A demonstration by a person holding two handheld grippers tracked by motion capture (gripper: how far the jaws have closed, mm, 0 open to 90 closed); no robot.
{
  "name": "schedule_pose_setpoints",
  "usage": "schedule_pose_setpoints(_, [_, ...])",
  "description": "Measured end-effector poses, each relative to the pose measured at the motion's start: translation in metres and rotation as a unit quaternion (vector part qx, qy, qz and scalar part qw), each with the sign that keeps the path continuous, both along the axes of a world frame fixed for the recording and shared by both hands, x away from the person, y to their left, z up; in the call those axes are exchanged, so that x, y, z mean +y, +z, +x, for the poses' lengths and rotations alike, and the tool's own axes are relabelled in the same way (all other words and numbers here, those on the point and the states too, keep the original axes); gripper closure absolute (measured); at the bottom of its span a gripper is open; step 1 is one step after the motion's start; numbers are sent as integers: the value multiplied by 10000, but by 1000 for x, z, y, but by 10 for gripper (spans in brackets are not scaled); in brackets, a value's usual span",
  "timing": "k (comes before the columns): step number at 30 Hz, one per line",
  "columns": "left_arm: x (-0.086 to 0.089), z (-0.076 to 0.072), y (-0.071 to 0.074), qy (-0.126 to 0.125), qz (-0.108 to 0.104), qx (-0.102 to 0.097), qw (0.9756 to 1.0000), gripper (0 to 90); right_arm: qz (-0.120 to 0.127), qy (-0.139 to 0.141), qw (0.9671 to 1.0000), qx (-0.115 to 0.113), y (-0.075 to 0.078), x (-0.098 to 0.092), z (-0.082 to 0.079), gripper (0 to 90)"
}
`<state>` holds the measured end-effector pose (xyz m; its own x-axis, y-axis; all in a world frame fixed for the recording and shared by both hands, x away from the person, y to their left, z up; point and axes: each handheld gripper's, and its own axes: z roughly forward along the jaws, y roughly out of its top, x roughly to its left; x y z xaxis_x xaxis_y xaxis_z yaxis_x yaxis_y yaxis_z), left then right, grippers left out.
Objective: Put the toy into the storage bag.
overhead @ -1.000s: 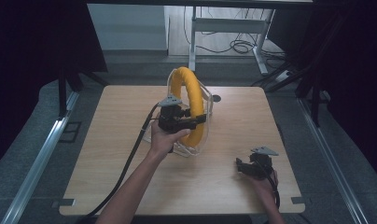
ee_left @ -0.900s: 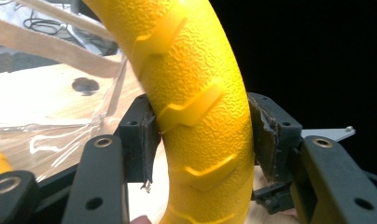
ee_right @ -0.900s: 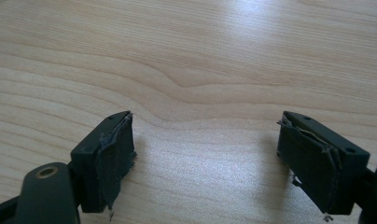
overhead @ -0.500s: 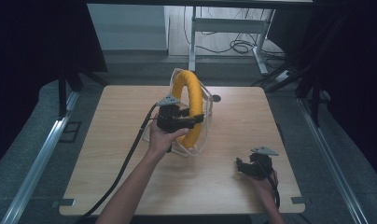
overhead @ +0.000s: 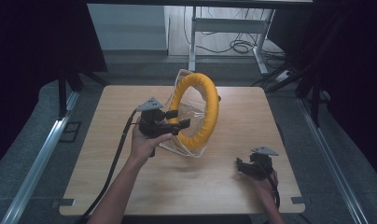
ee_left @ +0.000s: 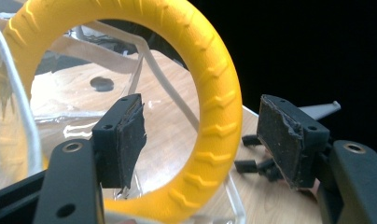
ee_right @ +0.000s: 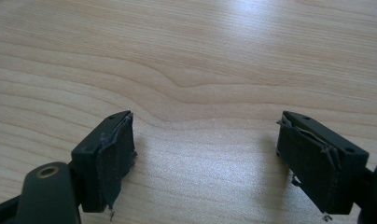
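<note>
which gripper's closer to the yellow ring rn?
Left. The left gripper has its open jaws straddling the yellow ring, one inside the hoop. The right gripper rests on the table well apart, toward the person's near right.

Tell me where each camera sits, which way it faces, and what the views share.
High view: above the person's side, looking forward and down on the table; both forearms, left gripper and right gripper show.
Left gripper view: on the left gripper, looking along open jaws astride the yellow ring.
Right gripper view: on the right gripper, facing bare tabletop.
Shared: ring and right gripper, in the high and left views.
</note>
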<state>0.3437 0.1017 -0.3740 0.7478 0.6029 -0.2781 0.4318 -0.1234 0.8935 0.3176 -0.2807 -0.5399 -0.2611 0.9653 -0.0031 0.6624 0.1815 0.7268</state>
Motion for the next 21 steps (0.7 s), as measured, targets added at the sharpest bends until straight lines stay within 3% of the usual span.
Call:
schedule_pose_setpoints(9, [20, -18, -11, -109, 145, -6, 9998, 337, 7, -17, 10000, 14, 0, 0, 0, 191])
schedule_pose_setpoints(21, [49, -36, -41, 16, 257, 76, 9996, 345, -2, -19, 10000, 1, 0, 0, 0, 192])
